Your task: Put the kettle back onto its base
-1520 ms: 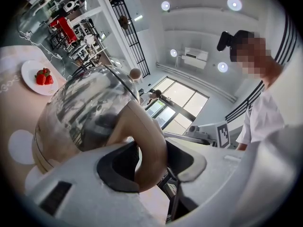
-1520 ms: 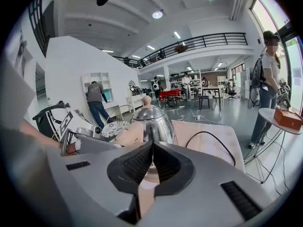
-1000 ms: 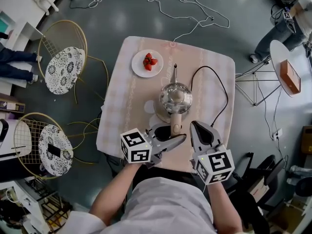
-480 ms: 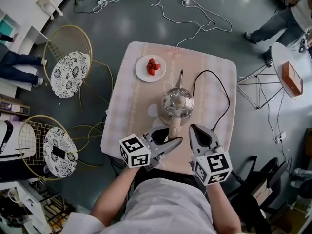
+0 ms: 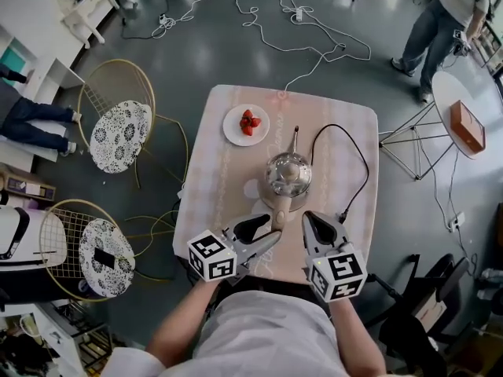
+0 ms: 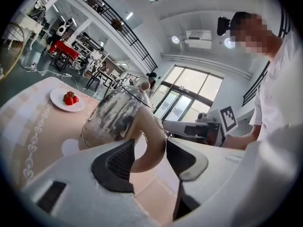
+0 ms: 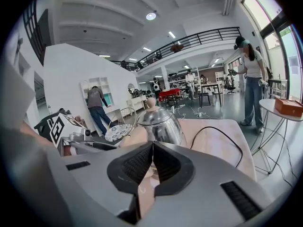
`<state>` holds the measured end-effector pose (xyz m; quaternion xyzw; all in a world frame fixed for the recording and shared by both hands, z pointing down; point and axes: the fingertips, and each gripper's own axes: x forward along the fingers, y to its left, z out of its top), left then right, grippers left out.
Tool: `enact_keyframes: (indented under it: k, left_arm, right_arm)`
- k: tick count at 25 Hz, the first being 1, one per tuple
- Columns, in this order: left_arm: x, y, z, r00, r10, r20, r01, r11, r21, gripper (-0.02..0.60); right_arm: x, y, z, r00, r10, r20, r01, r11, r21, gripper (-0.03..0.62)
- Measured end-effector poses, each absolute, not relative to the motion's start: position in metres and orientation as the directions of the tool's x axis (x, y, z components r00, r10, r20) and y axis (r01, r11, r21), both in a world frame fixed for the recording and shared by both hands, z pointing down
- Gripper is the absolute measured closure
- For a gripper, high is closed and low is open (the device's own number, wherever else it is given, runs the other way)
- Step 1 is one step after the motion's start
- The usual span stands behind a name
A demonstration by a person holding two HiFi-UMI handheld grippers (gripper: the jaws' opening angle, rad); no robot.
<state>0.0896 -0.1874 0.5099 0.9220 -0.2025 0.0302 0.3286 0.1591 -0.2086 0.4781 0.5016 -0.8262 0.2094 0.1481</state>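
A shiny steel kettle with a beige handle stands upright on the pink cloth of the table. Its base is almost hidden beneath it, and a black cord runs out from under it. My left gripper is at the handle. In the left gripper view the handle passes between the opening jaws of the left gripper, with thin gaps on both sides. My right gripper is shut on nothing, just right of the handle. In the right gripper view the kettle stands behind the right gripper.
A white plate of strawberries sits at the table's far left. Two wire chairs with patterned cushions stand left of the table. Cables trail over the floor beyond it, and a small round table and a standing person are at the right.
The left gripper's jaws have spread wider around the handle, and the gripper has slid slightly back and left from the kettle. The kettle and the right gripper have stayed put.
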Motion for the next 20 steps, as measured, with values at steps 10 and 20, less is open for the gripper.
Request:
enact_keyframes:
  k: [10,20]
  left_arm:
    - [0.063,-0.182,0.488,0.91,-0.356,0.21,-0.411,-0.726,0.55,0.379]
    - [0.047,-0.176,0.466,0.911,-0.353,0.212,-0.412,-0.763,0.498,0.38]
  right_arm:
    - [0.144,-0.199,0.466,-0.395,-0.808,0.436,-0.919,0.341,-0.199,0.589]
    - [0.127,-0.181,0.452,-0.341,-0.84,0.422,-0.94,0.293,-0.177,0.589]
